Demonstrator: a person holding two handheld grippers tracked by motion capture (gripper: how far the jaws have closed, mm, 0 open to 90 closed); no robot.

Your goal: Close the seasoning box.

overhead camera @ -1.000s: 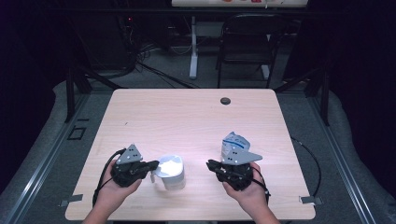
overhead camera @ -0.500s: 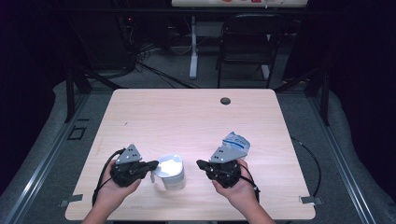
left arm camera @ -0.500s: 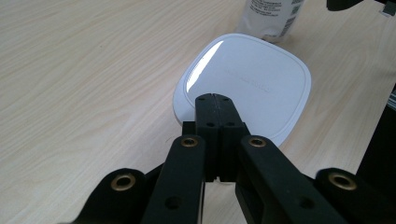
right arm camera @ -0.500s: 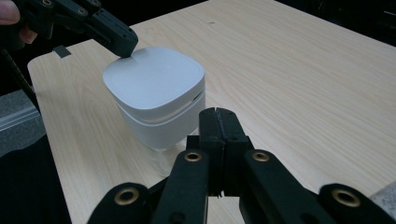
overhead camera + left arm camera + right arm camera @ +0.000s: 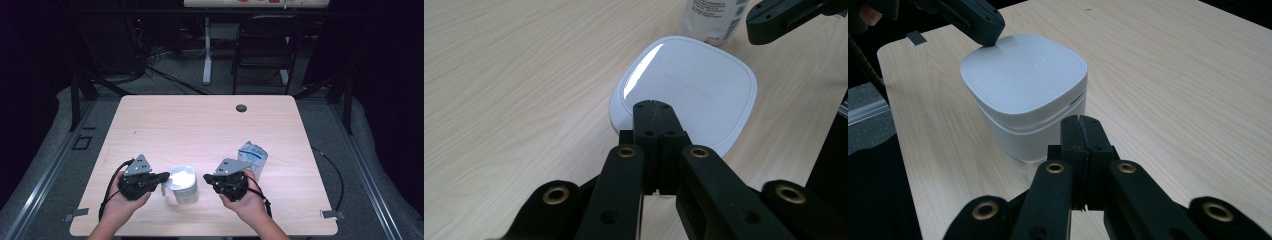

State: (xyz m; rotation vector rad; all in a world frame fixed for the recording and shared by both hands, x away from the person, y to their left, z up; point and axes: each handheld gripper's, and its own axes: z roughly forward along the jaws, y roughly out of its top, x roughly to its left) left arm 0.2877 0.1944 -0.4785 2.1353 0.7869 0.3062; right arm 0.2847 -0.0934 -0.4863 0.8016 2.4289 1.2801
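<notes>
A white container (image 5: 183, 184) with a rounded square lid (image 5: 694, 90) stands near the table's front edge, between both hands. My left gripper (image 5: 164, 177) is shut, its joined tips (image 5: 654, 106) resting at the lid's near rim; nothing is between the jaws. In the right gripper view, the left gripper's tip (image 5: 984, 26) touches the lid's far corner. My right gripper (image 5: 206, 178) is shut and empty too, its tips (image 5: 1081, 122) just short of the container's side wall (image 5: 1033, 132). A blue-and-white pouch (image 5: 254, 156) lies behind the right hand.
The wooden table (image 5: 200, 125) has a dark round grommet (image 5: 241, 108) near its far edge. Cables trail from both grippers off the front edge. A chair (image 5: 260, 50) and desk legs stand on the dark floor beyond the table.
My right hand has moved left toward the container, uncovering the pouch behind it. The left hand and the container have stayed put.
</notes>
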